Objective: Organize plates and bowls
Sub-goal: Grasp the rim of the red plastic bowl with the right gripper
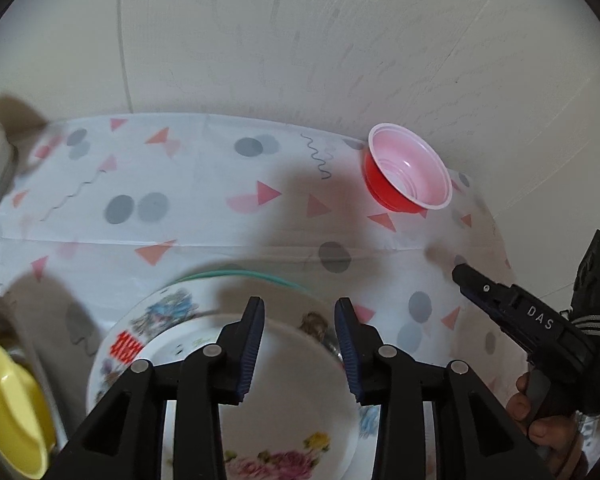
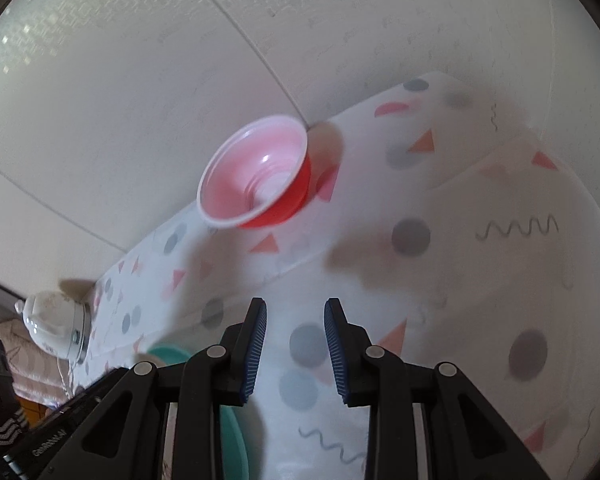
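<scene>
A red bowl with a pale pink inside [image 1: 408,170] stands at the far right of the patterned tablecloth, against the wall; it also shows in the right wrist view [image 2: 256,172]. A white plate with flower prints [image 1: 292,380] lies on a teal plate [image 1: 236,270] just under my left gripper [image 1: 299,344], which is open and empty above it. My right gripper [image 2: 295,344] is open and empty over the cloth, short of the red bowl; it shows from the side in the left wrist view [image 1: 460,274]. The teal plate's edge [image 2: 168,354] shows at lower left.
A yellow item [image 1: 8,408] sits in a metal vessel at the left edge. A white appliance [image 2: 52,322] stands at the table's far left end. The wall runs right behind the table. The patterned tablecloth [image 1: 204,216] covers the table.
</scene>
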Demonstrator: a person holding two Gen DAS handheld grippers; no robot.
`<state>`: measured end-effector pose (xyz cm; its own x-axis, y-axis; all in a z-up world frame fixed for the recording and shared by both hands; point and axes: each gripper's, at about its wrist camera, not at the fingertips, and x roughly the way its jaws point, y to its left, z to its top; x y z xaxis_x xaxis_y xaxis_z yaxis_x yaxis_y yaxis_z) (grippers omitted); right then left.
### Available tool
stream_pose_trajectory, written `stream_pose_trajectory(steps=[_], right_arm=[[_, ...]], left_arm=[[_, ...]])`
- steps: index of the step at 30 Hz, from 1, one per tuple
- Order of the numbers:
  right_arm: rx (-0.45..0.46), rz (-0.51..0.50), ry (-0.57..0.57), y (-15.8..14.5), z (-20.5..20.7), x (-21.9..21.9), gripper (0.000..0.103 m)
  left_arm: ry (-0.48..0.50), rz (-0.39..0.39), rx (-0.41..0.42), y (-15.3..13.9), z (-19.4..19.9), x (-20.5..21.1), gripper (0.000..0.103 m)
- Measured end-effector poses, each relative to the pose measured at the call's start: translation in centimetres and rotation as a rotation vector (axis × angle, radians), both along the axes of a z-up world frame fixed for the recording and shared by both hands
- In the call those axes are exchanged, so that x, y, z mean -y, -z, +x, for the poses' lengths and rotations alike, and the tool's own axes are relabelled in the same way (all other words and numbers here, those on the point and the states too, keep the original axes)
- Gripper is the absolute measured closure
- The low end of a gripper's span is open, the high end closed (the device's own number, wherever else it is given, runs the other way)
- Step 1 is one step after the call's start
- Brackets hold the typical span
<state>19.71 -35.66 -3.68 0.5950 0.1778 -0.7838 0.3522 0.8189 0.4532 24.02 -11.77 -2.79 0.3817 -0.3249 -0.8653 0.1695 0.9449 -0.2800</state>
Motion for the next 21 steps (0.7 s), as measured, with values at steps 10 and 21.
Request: stream_pose_trajectory(steps=[10,21], right_arm=[[0.032,0.022,0.065,-0.7,3.8,2.9,0.078],[0.042,0.077,0.121,-0.2,7.2,5.0,0.078]], left_arm=[[0.018,-0.091,0.007,-0.7,4.7,2.9,0.068],[0.014,-0.135,-0.003,-0.2,9.3,5.8,0.074]])
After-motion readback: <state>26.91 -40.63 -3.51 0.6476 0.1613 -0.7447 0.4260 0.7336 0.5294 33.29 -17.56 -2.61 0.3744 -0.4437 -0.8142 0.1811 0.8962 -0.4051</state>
